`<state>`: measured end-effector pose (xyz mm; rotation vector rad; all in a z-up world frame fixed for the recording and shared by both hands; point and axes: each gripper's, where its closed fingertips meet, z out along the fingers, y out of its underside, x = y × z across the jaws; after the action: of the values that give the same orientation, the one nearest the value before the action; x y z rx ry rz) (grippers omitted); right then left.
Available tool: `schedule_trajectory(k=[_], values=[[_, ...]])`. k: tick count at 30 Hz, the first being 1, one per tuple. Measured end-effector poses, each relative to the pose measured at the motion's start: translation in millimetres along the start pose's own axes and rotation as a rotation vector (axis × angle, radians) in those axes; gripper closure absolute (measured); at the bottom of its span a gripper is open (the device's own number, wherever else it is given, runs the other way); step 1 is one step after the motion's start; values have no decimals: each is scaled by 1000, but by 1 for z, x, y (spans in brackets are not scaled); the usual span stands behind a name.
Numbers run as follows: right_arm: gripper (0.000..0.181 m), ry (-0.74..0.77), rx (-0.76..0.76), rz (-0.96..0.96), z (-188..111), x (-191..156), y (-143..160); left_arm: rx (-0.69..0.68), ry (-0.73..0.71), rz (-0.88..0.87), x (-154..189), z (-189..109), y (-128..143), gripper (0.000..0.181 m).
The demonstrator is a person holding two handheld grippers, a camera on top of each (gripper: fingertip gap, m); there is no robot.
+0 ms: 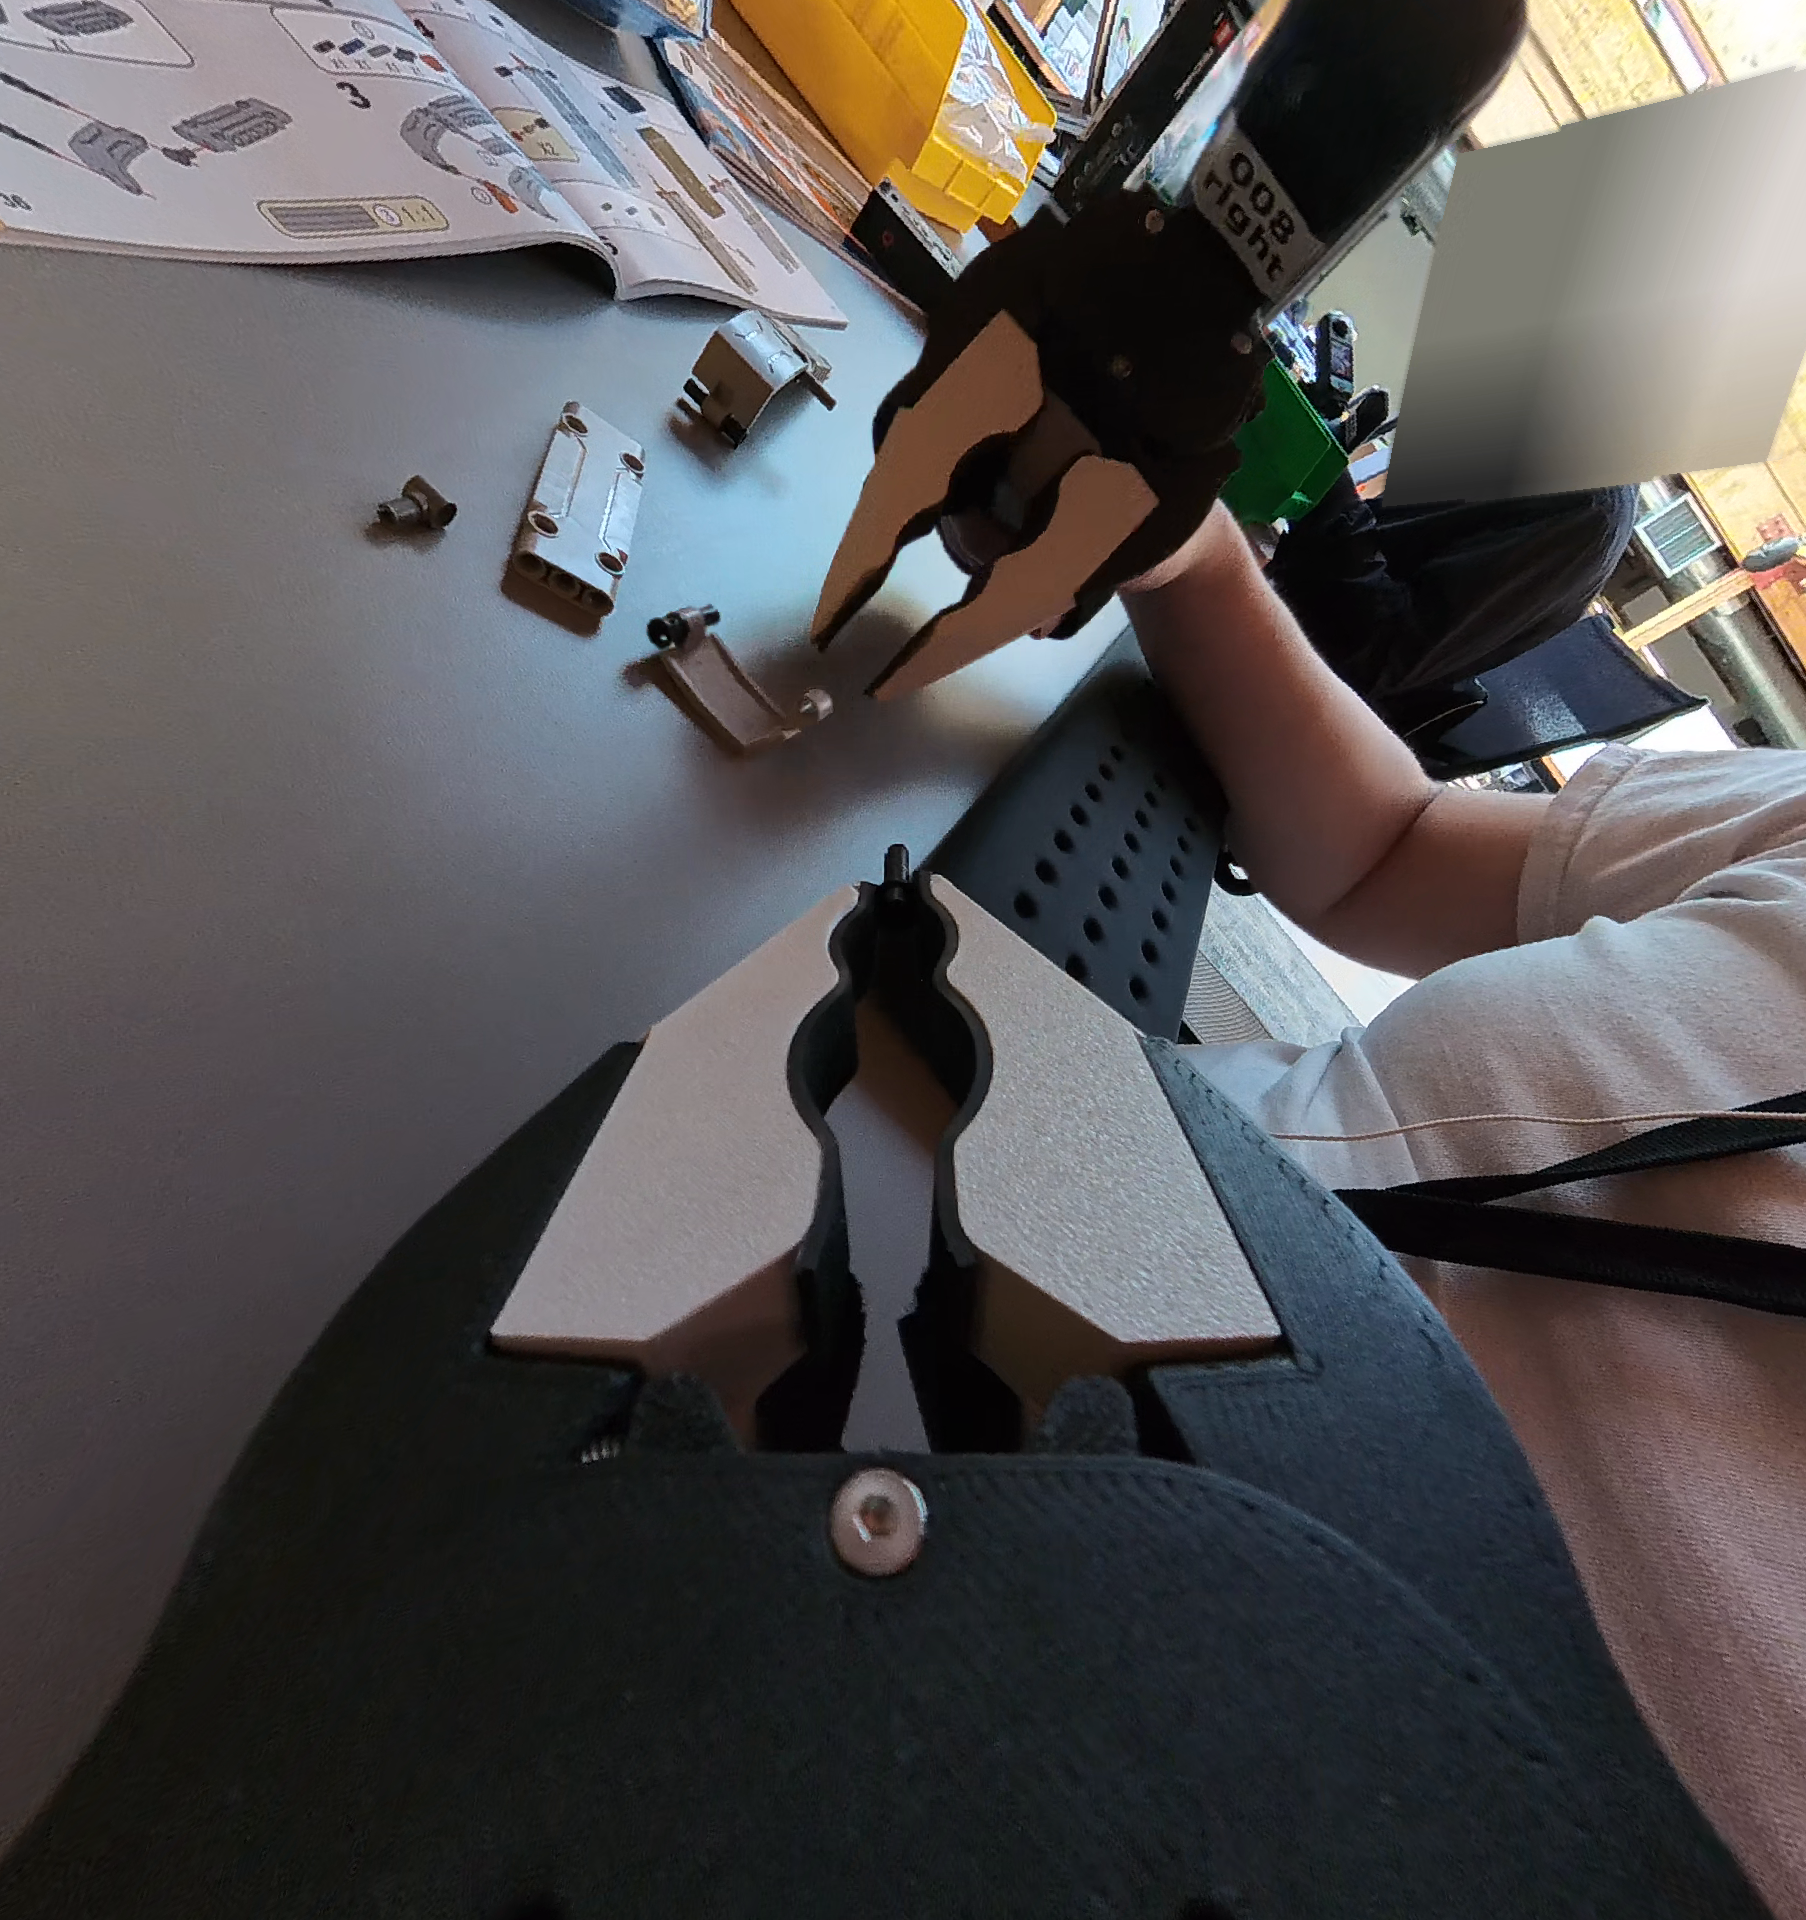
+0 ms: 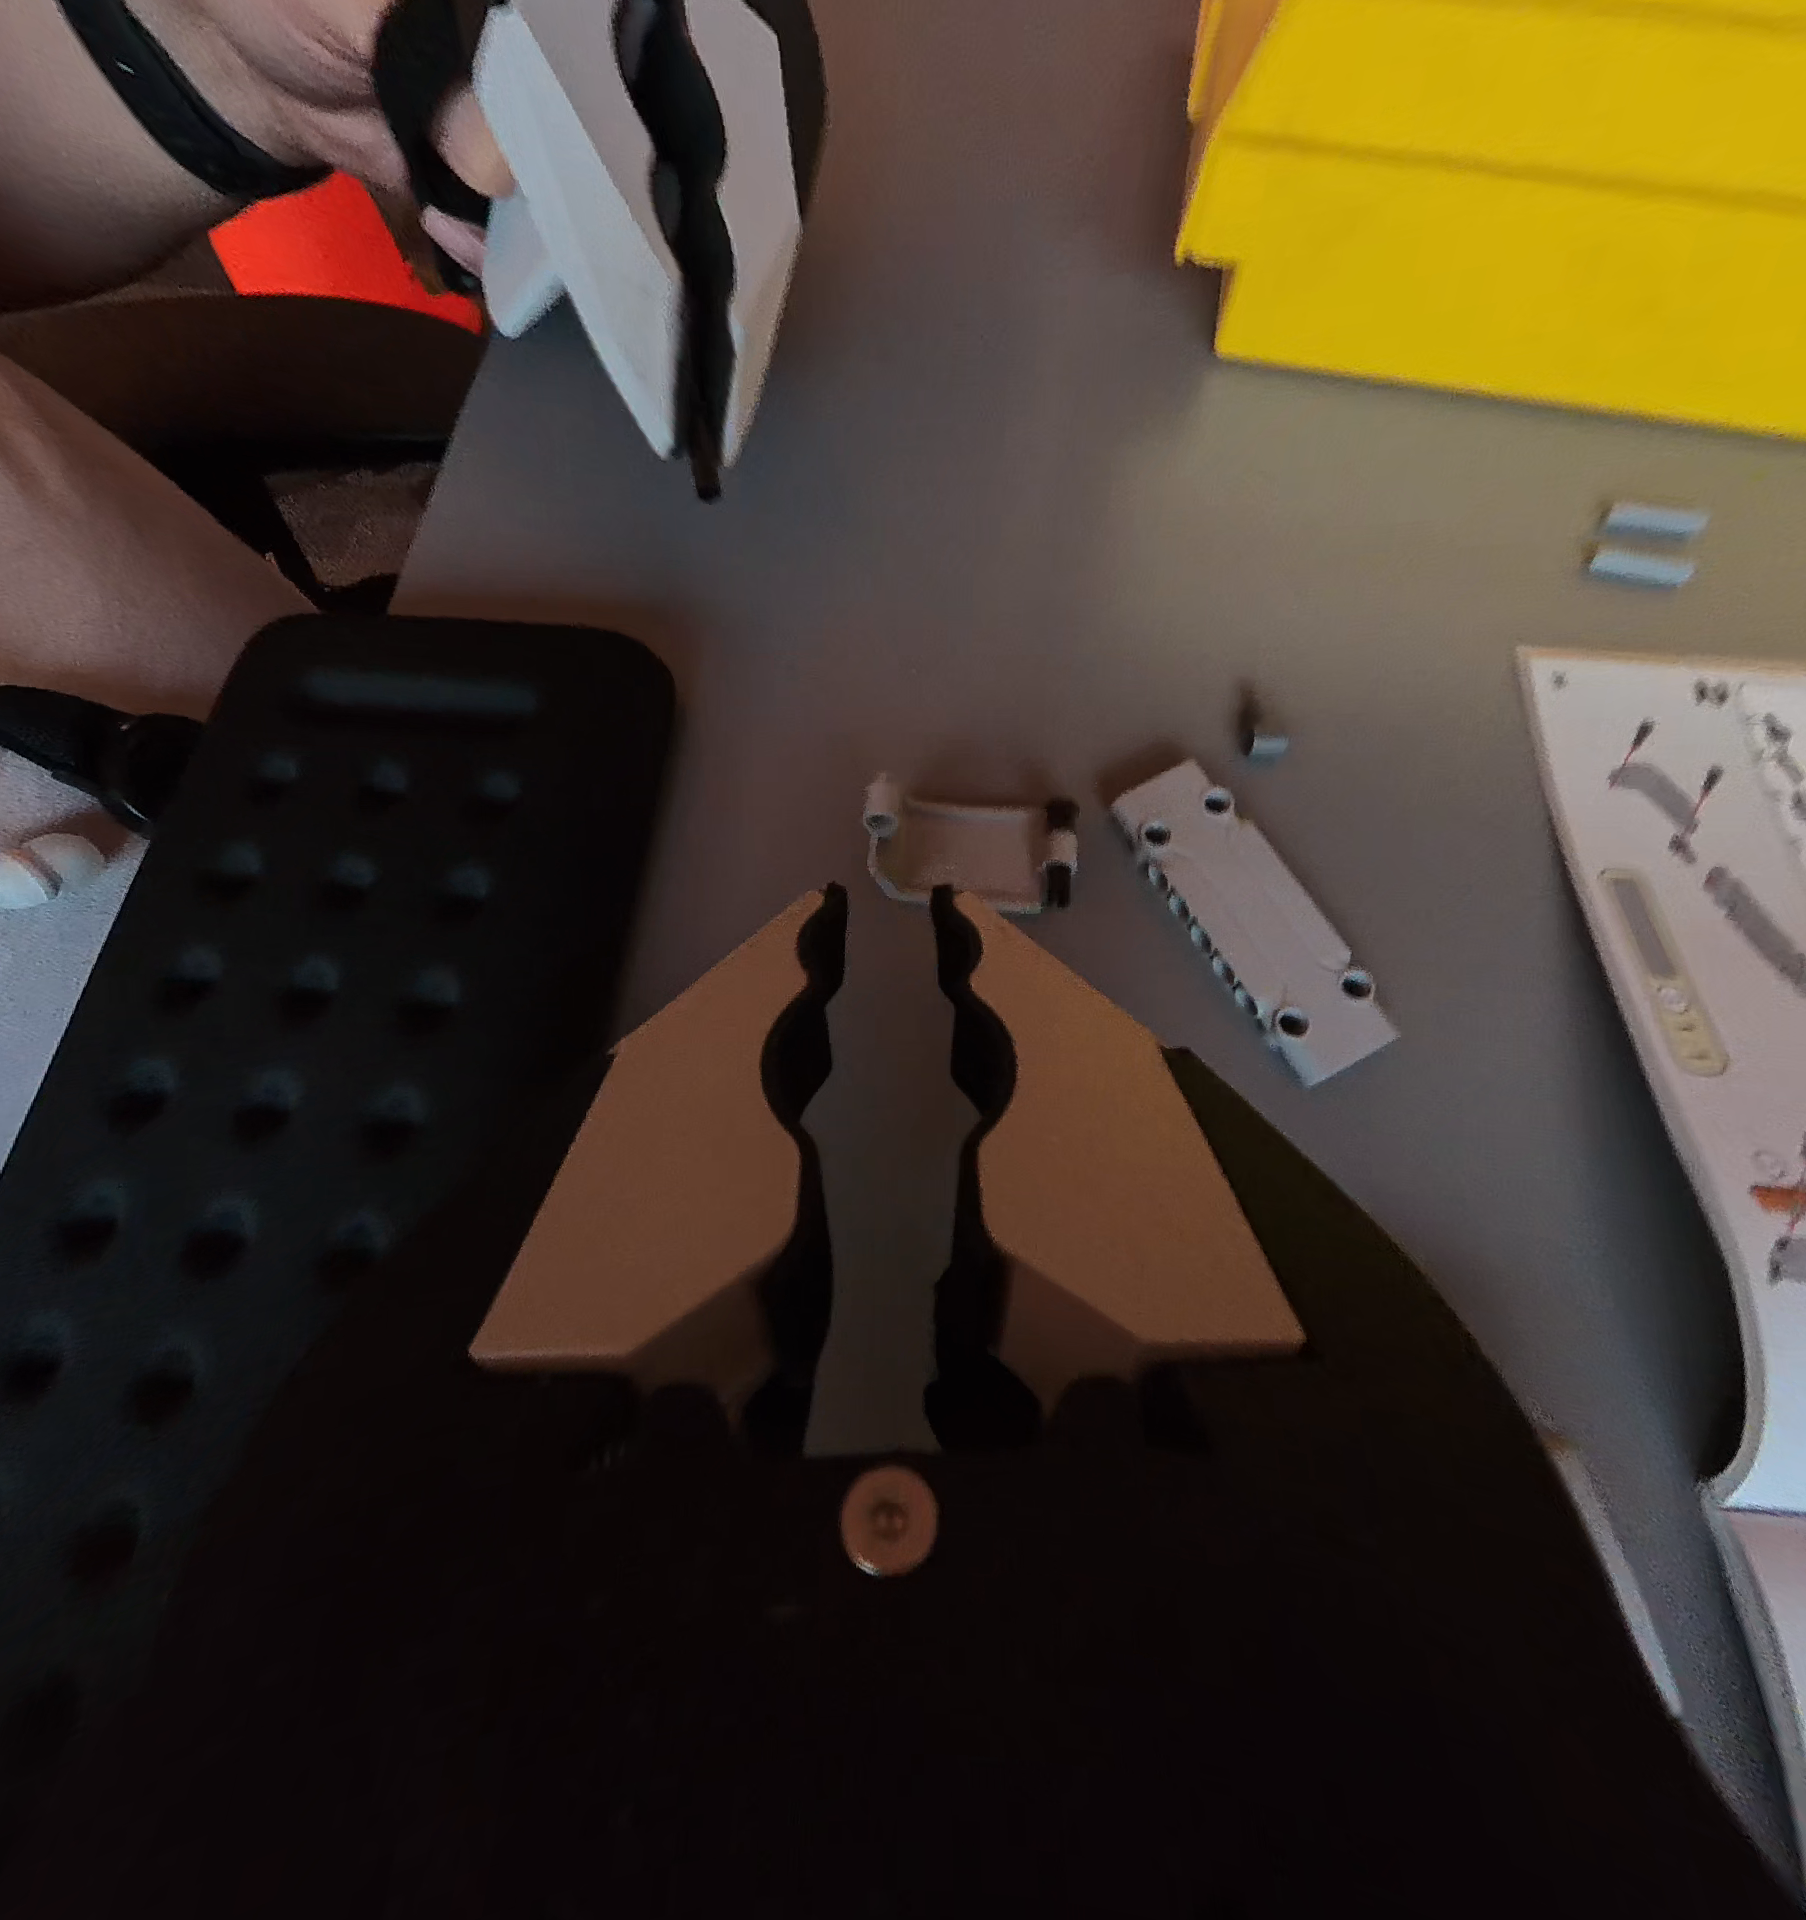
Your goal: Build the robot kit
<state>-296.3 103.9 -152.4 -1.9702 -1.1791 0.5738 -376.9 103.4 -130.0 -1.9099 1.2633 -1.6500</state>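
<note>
Grey matte tabletop (image 2: 982,582) bearing an open illustrated instruction booklet (image 1: 359,135), stacked yellow plastic bins (image 2: 1522,208), a black perforated plate (image 2: 286,987) at its near edge, a long grey holed building panel (image 2: 1252,920), a curved grey building piece with a black pin at one end (image 2: 966,847) and a small grey connector (image 1: 416,506). The right gripper (image 2: 886,896) hovers with jaws slightly parted and empty, tips just beside the curved piece. The left gripper (image 1: 892,883), jaws closed, pinches a small black pin (image 1: 895,864) above the table near the plate.
</note>
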Motion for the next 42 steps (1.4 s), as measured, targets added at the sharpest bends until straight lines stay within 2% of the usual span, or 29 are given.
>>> schedule_trajectory(k=[3, 7, 11, 16, 25, 26, 28, 30, 34, 38, 42], values=[[154, 36, 106, -100, 1, -5, -20, -1, 3, 2, 1, -1, 1, 176], [149, 70, 94, -9, 14, -1, -19, 1, 4, -3, 0, -3, 1, 177], [151, 114, 152, -33, 13, 0, -22, 2, 7, -5, 0, -5, 3, 177], [162, 116, 147, 4, 12, 3, -16, -5, 20, -12, 1, -4, 4, 177], [165, 97, 61, -32, 23, -3, -8, -12, 21, -12, 1, -2, 4, 177], [172, 91, 71, -33, 23, -4, -10, -13, 21, -12, 1, -1, 4, 177], [176, 67, 118, -34, 21, -9, -17, -14, 20, -7, 2, -1, 4, 176], [176, -16, 233, -43, 14, -24, -34, 4, 27, 2, 6, -1, 0, 177], [176, -187, 393, 2, 0, -47, -60, 75, 114, 51, 38, -4, -16, 177], [177, -271, 453, 18, -8, -58, -69, 88, 116, 159, 63, -4, -24, 177], [176, -295, 485, 10, -11, -64, -76, 78, 98, 203, 70, 1, -25, 176]])
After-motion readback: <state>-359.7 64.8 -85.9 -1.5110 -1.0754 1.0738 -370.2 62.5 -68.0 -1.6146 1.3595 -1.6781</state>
